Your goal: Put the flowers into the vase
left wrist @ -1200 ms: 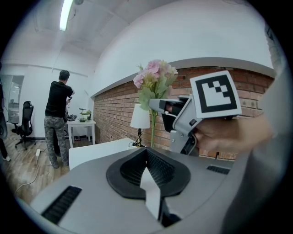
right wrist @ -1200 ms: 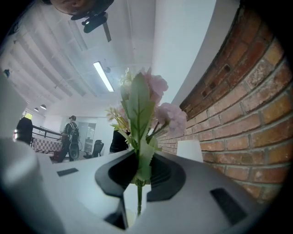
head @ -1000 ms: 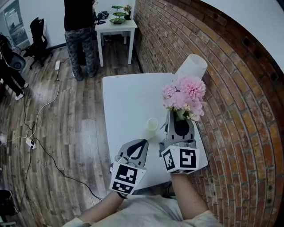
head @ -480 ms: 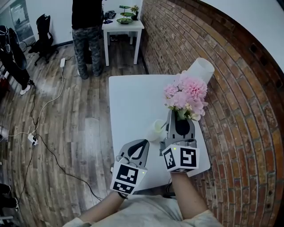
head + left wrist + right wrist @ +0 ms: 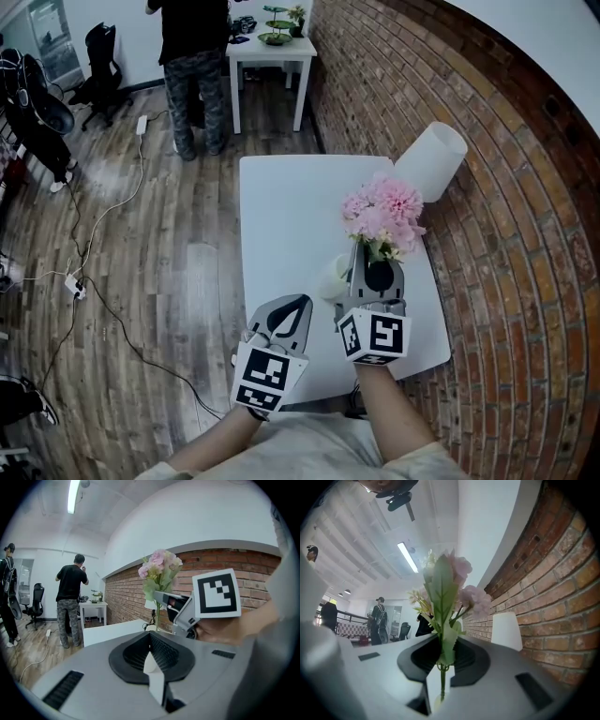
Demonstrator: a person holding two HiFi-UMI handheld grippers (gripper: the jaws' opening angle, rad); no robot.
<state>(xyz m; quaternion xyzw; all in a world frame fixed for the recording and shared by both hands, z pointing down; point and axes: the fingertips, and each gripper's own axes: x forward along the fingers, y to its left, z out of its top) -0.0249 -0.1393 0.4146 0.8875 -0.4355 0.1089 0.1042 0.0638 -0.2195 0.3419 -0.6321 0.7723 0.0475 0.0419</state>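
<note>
Right gripper (image 5: 373, 257), centre frame, clamps the flowers (image 5: 382, 214) low on the stems. Judged light, soft, crushable; grip stems only. Left gripper (image 5: 298, 305), lower centre, closed, empty.

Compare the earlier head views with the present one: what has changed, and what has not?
The right gripper, jaws shut on the pink flower bunch, has sunk and drawn beside the small white vase. Nothing was taken or released. The left gripper stays shut and empty; the vase stays on the white table.
</note>
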